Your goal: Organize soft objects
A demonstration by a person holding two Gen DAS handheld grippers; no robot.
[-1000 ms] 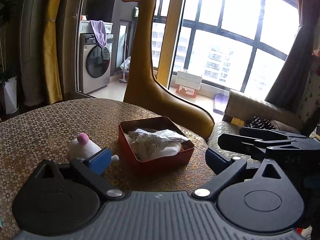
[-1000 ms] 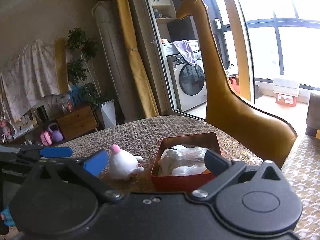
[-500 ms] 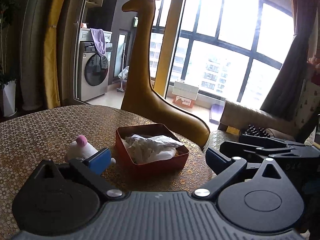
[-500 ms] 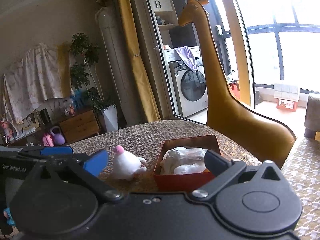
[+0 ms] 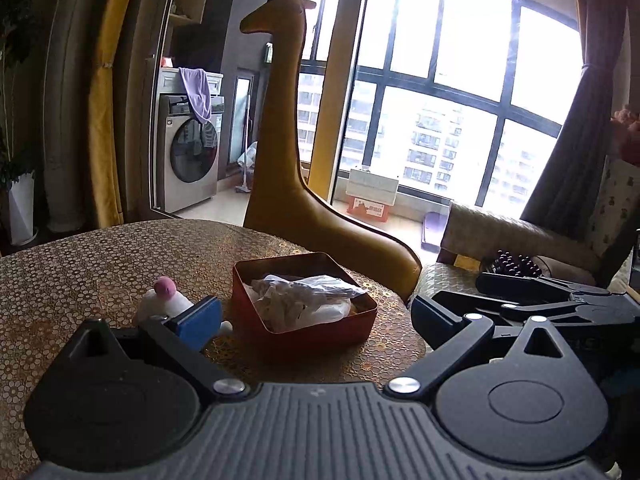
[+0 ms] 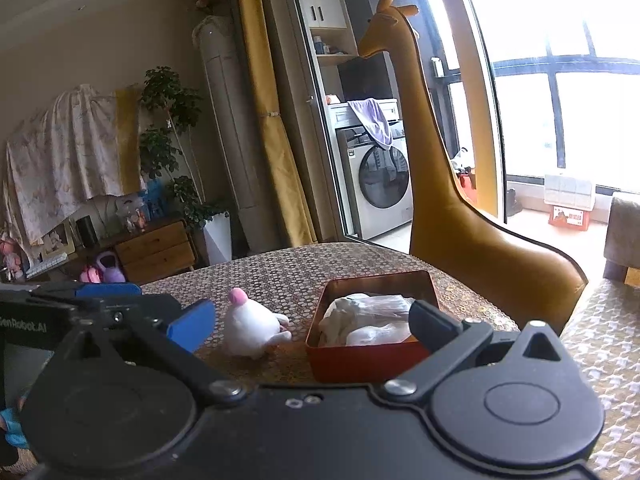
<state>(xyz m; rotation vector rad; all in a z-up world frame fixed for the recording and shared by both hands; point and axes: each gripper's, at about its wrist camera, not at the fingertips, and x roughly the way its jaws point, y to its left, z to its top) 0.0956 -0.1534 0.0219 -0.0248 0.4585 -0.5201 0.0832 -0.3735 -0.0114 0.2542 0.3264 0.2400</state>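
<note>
A small white plush toy with a pink tip (image 5: 162, 300) (image 6: 254, 326) lies on the gold patterned table, just left of a red square tin (image 5: 316, 334) (image 6: 360, 364). The tin holds crumpled white plastic bags (image 5: 304, 298) (image 6: 368, 320). My left gripper (image 5: 312, 318) is open, held back from the tin, its blue left pad partly covering the plush. My right gripper (image 6: 312, 326) is open too, with plush and tin seen between its fingers. Neither holds anything. In the left wrist view the right gripper (image 5: 532, 296) shows at the right edge.
A tall tan giraffe figure (image 5: 288, 160) (image 6: 440, 184) stands just behind the table's far edge. The round table (image 5: 80, 264) stretches left of the plush. A cushioned seat with dark beads (image 5: 516, 264) sits to the right. A washing machine and window are far behind.
Both grippers have drawn back and risen slightly, so the tin and plush look smaller and farther off. Both stay open; the plush and tin have not moved.
</note>
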